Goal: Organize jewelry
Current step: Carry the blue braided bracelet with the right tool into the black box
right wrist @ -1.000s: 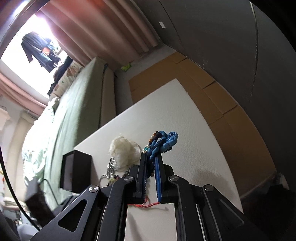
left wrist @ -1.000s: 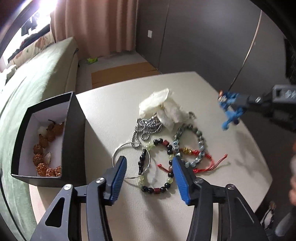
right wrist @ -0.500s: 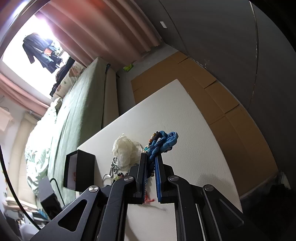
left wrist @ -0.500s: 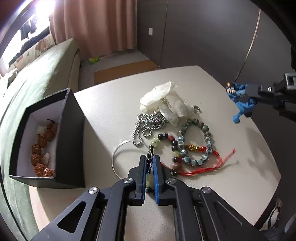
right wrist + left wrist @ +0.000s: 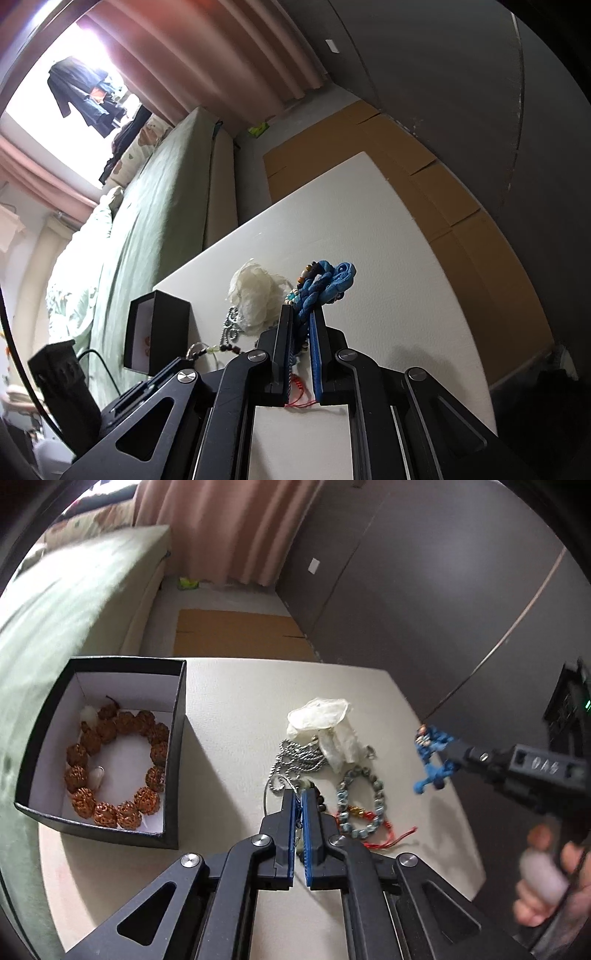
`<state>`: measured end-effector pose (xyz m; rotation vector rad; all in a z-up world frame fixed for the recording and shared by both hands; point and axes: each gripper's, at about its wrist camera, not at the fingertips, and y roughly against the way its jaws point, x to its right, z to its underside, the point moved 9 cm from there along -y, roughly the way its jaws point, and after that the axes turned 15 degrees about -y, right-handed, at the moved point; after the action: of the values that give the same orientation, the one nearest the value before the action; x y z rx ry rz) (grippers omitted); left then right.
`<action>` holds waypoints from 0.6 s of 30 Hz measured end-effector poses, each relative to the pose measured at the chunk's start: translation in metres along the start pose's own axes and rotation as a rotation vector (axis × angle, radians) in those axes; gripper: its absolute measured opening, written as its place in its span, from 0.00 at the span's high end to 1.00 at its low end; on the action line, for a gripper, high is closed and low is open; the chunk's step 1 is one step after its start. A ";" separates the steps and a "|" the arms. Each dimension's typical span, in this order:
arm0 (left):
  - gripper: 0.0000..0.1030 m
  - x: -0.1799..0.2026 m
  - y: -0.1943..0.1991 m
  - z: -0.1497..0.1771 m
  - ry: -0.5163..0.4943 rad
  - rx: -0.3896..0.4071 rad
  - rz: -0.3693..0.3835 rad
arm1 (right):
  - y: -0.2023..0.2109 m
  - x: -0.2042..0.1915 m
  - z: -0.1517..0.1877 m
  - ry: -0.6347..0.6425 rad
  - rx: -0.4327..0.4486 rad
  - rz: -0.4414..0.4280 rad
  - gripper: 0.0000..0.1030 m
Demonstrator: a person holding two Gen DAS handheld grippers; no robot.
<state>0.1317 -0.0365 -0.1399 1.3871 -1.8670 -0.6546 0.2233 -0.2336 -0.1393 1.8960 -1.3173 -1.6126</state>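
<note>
Pinching beaded bracelet [image 5: 314,794] in closed left gripper [image 5: 298,801]; limp, light, beads slippery. I'm holding blue cord bracelet [image 5: 325,284], right gripper [image 5: 301,325] clamped; box [image 5: 177,738] at ten o'clock.

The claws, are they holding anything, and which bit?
Left claw pinches the mixed-bead bracelet on one side of its loop. Right claw grips the blue braided bracelet mid-cord.

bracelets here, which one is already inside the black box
The brown seed-bead bracelet, alone in the black box. The grey-blue beaded bracelet lies on the table; the blue braided one hangs from the right gripper.
</note>
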 end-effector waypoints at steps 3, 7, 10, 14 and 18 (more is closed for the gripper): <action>0.97 0.001 0.005 -0.003 0.045 0.014 0.085 | -0.001 -0.004 0.003 0.010 -0.003 -0.009 0.91; 0.97 0.000 0.005 -0.002 0.065 0.011 0.079 | -0.002 -0.008 0.006 0.026 -0.008 -0.009 0.91; 0.97 -0.004 0.009 -0.004 0.086 0.026 0.078 | -0.002 -0.010 0.007 0.030 -0.011 -0.011 0.91; 0.97 -0.010 0.027 -0.011 0.096 0.089 0.084 | 0.000 -0.015 0.009 0.031 -0.014 -0.036 0.91; 0.97 -0.018 0.046 -0.021 0.110 0.161 0.064 | 0.002 -0.027 0.011 0.032 -0.013 -0.090 0.91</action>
<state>0.1238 -0.0050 -0.0970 1.4277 -1.9019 -0.3948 0.2145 -0.2099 -0.1251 1.9917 -1.2218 -1.6217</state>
